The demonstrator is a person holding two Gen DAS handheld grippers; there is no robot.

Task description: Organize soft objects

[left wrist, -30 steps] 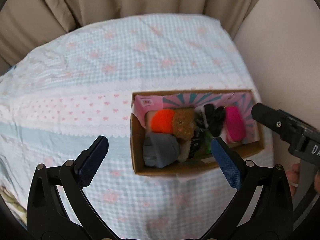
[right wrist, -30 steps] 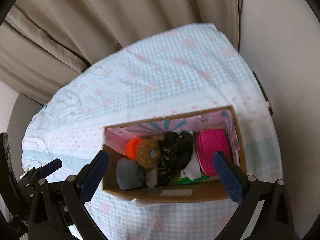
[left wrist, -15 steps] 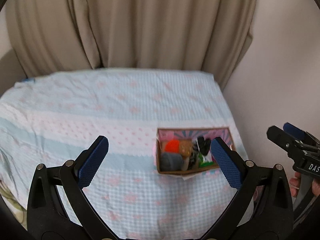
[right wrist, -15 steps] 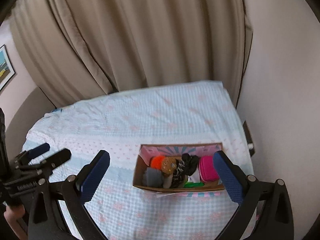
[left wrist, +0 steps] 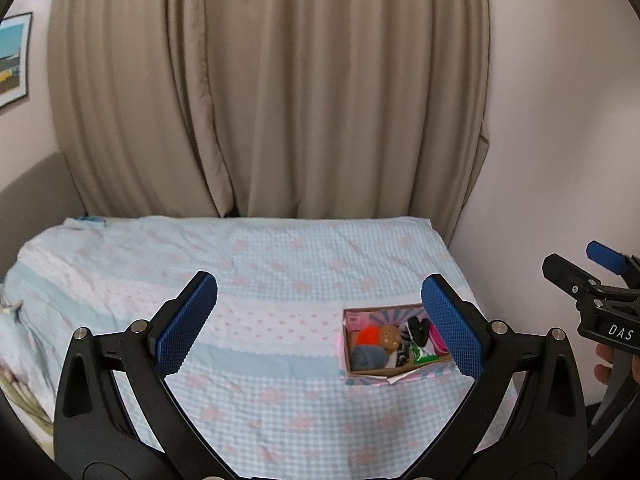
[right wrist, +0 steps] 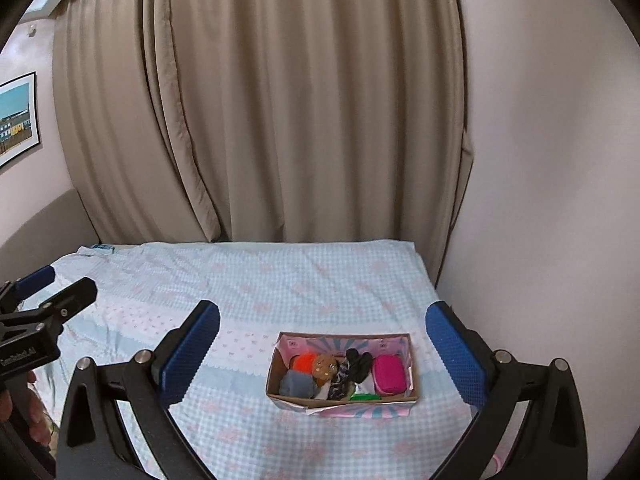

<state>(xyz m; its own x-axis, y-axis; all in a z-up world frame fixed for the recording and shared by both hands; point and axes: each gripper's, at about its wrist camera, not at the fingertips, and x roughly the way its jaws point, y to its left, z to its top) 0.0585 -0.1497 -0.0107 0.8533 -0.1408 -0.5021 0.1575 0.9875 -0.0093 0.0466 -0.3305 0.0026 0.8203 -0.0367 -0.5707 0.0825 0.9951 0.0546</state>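
While the beige curtain (right wrist: 280, 100) fills the back of the room, the bed (right wrist: 280, 280) under its pale checked sheet carries a cardboard box (right wrist: 416, 384) near its right edge. Both tools hang well back from it: the left tool (left wrist: 318, 324) and the right tool (right wrist: 322, 352) each stand wide apart, holding nothing. Inside the box, packed side by side, lie a grey bundle (right wrist: 297, 385), a pink pouch (right wrist: 388, 374), an orange pompom (right wrist: 304, 361), a brown plush face (right wrist: 325, 366) and dark fabric (right wrist: 358, 364). The sorting looks finished, so the sound move is probably to stay clear, checking that nothing overhangs the rim
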